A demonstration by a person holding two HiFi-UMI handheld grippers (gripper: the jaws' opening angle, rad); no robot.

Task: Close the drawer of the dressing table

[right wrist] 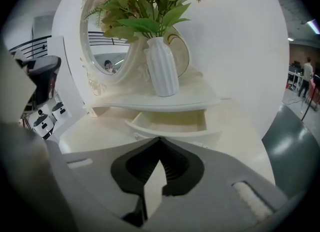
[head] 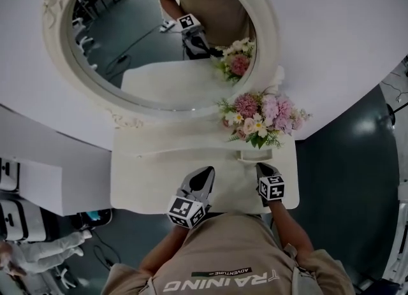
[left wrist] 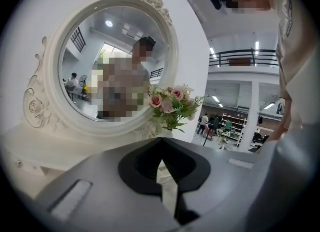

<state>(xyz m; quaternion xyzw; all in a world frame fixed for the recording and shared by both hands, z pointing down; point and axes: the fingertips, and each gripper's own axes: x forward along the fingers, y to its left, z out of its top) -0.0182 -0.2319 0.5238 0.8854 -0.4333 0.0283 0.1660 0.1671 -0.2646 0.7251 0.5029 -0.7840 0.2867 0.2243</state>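
Right gripper view showed the open drawer (right wrist: 170, 122) just ahead of the right gripper (right wrist: 160, 145), its front lying across the jaws, which were pressed together and empty; the left gripper (left wrist: 160, 145), also closed on nothing, pointed at the mirror (left wrist: 87, 45), farther away

A plain white wall (head: 341, 26) rose behind, a dark floor (head: 344, 166) caught a glare off right, and beyond, a bright hall showed a black balcony railing (left wrist: 242, 57), ceiling strip lights (left wrist: 256, 45) and stocked shelves (left wrist: 235, 123).
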